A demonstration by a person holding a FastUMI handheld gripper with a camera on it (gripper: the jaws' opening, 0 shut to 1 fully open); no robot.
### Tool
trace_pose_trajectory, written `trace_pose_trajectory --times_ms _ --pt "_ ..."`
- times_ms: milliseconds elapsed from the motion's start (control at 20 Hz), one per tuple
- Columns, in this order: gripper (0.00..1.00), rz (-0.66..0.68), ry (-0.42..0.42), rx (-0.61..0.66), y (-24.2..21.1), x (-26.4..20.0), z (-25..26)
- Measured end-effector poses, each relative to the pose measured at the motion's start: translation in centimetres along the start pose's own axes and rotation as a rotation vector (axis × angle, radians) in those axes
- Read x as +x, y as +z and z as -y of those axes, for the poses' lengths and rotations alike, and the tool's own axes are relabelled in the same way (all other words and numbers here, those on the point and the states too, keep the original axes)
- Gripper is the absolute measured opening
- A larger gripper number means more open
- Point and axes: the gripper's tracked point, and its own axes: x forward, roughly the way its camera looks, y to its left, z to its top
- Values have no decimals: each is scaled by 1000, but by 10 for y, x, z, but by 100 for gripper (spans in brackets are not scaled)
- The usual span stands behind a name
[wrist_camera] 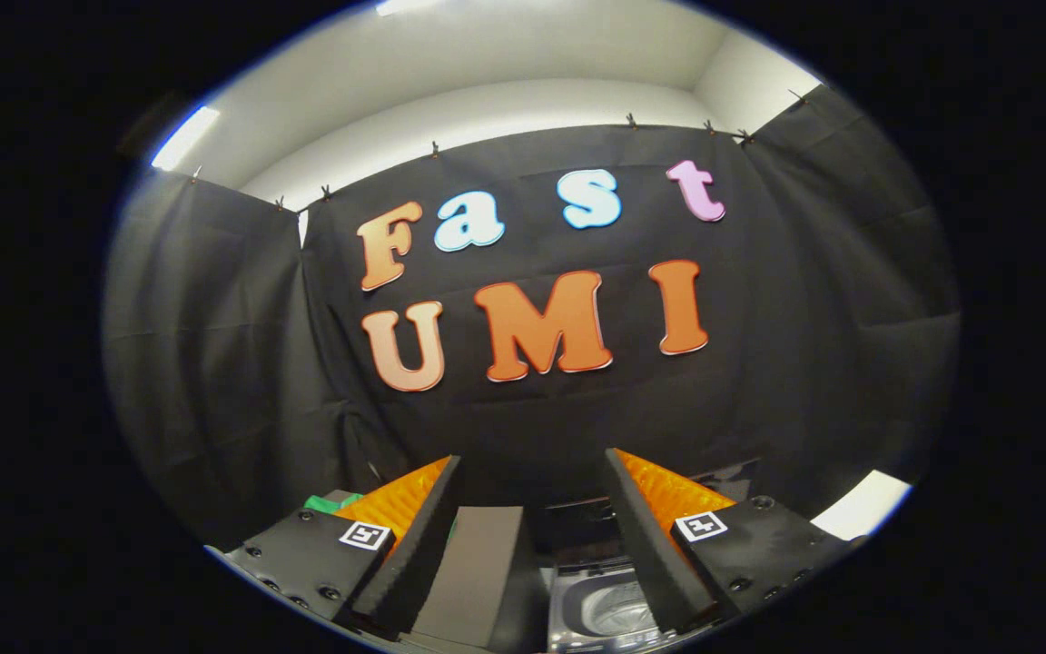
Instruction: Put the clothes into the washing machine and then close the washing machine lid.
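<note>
Jaws spread wide and empty, washing machine (609, 609) with open drum below between them, raised lid (478, 572) just inside the left one

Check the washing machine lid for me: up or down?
Up. The lid stands raised between the open jaws of the gripper, and the washing machine drum opening shows beside it.

Matt cloth wall (214, 363), glossy dark washing machine (577, 536) top, shiny metal drum (618, 618), gripper (532, 536) apart, empty.
</note>
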Motion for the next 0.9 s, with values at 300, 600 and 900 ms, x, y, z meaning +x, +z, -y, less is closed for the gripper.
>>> trace_pose_trajectory --times_ms 300,600,900 --pt "98 -116 246 17 -52 38 -134" --pt "98 -262 346 -9 -115 68 -215" --pt "99 -368 360 -25 -164 85 -242"
